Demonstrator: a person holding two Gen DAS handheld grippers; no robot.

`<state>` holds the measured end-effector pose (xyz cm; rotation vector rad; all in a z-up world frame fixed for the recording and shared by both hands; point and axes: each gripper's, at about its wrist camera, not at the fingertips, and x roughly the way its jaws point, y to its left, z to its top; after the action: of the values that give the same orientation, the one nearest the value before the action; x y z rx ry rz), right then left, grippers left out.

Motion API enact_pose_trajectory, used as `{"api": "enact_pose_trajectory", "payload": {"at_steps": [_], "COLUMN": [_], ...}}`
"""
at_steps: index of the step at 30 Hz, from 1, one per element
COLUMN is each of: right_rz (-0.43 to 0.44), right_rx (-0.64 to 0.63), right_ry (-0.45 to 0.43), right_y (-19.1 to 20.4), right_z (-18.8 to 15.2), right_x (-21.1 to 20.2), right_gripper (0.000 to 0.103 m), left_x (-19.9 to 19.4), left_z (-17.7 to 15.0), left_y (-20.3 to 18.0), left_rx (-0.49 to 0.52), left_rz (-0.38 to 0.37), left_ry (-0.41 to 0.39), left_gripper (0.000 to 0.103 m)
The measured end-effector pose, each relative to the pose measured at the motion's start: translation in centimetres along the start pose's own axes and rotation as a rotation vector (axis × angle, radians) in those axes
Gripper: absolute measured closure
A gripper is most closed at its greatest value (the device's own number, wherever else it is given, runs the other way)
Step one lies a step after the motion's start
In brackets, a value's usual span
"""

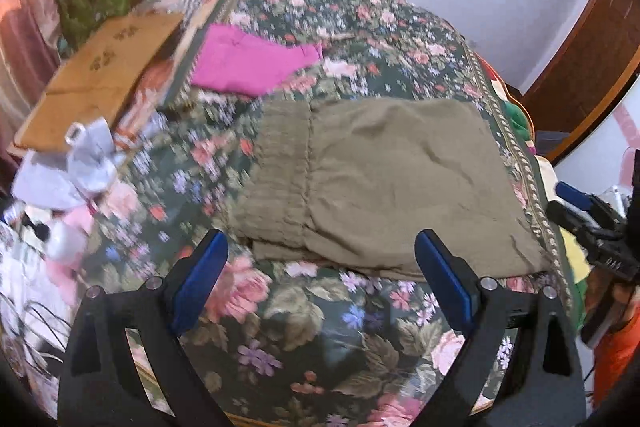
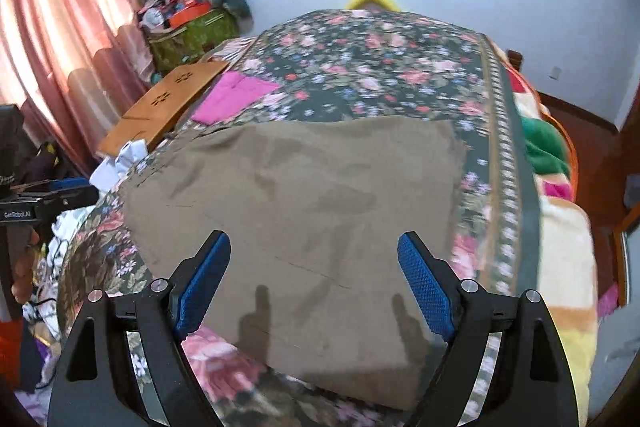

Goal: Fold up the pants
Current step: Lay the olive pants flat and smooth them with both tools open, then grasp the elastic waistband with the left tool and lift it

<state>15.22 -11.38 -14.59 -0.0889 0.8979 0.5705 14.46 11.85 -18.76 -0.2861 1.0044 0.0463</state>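
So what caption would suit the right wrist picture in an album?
Open right gripper hovering above folded olive pants on a flowered bedspread.

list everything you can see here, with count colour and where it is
pants: 1, olive, folded flat on the bedspread
bedspread: 1, dark green floral, covering the bed
pink cloth: 1, magenta, folded beyond the pants, towards the left
wooden board: 1, tan, left of the bed
curtain: 1, pink, far left
striped blanket: 1, multicolour, right of the bedspread
left gripper: 1, black with blue pads, jaws open, in front of the pants
right gripper: 1, black with blue pads, jaws open above the pants
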Motion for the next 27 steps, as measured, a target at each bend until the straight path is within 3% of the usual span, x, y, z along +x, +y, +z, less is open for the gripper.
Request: {"api": "enact_pose_trajectory", "payload": {"at_steps": [3, 7, 12, 14, 22, 27], "right_rz": [0.0, -0.022, 0.024, 0.034, 0.069, 0.087], "right_rx": [-0.051, -0.088, -0.036, -0.027, -0.005, 0.008], "right_ry": [0.043, 0.082, 0.089, 0.089, 0.104, 0.109], "right_y": [1.3, 1.8, 1.1, 1.0, 0.8, 0.7], "right_z": [-0.7, -2.1, -2.7, -2.9, -3.2, -3.3], "right_x": [1.9, 3.9, 4.0, 4.0, 4.6, 4.5], "right_gripper": [0.02, 0.02, 0.02, 0.02, 0.02, 0.02], "left_x": [1.1, 2.2, 3.9, 4.3, 7.1, 8.7], "left_z": [-0.9, -1.5, -2.0, -2.1, -0.5, 1.3], "left_y": [0.0, -0.4, 0.2, 0.5, 2.9, 2.4], "left_rx": [-0.033, -0.03, -0.097, -0.128, -0.324, -0.302], "left_rz": [-0.055, -0.073, -0.178, -0.187, -0.394, -0.349], "left_ry": [0.037, 0.061, 0.125, 0.119, 0.151, 0.163], "left_gripper": [0.008, 0.008, 0.008, 0.008, 0.003, 0.005]}}
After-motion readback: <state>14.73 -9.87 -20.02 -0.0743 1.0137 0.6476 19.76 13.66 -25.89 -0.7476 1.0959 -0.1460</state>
